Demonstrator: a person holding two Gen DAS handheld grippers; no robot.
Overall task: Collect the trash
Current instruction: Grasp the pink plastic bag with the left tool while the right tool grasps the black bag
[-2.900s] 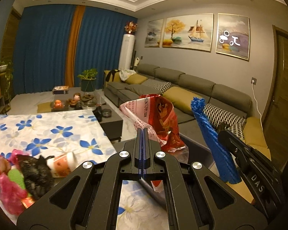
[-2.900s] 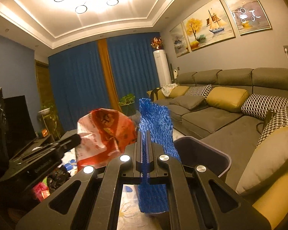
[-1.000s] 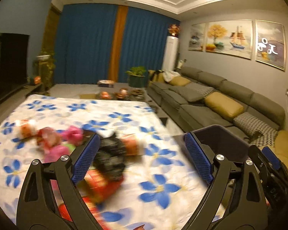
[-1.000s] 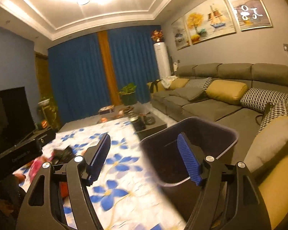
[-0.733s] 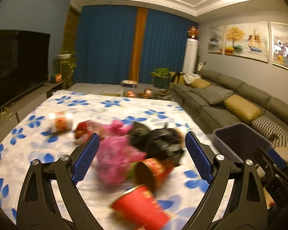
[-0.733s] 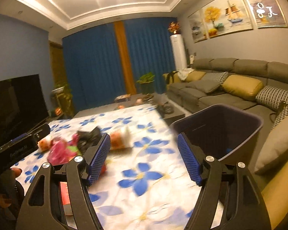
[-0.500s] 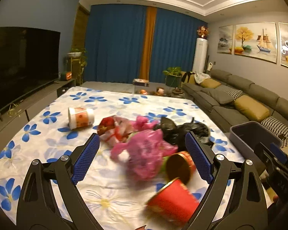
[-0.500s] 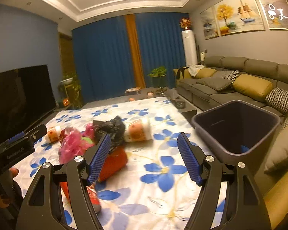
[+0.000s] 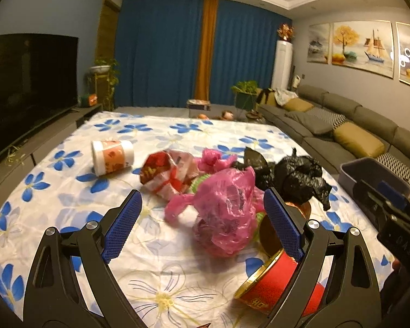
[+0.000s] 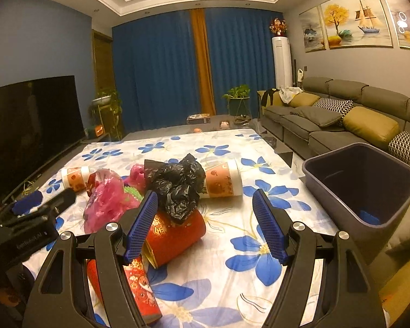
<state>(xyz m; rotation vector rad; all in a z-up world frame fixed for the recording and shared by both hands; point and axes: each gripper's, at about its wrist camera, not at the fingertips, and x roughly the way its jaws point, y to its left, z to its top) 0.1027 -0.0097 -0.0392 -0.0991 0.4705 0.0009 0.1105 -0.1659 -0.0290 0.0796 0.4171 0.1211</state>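
While we hover over the table point(image 9: 54, 191), we note:
Left gripper point(image 9: 202, 225): jaws wide apart, empty, framing a crinkled pink plastic bag point(image 9: 224, 207).
Right gripper point(image 10: 205, 224): jaws spread wide, gripping nothing; a red cylindrical can point(image 10: 177, 235) lies just beside its left pad.
Trash: crumpled black bag point(image 10: 177, 186), glossy wrapper point(image 9: 166, 175), paper cup point(image 9: 112, 157), heaped mid-table.
Bin point(image 10: 369, 183): smooth grey plastic, off the table's right edge.

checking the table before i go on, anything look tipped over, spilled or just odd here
Yes: the paper cup and the red cups lie on their sides on the floral cloth, among crumpled pink bags and black bags. No liquid spill shows.
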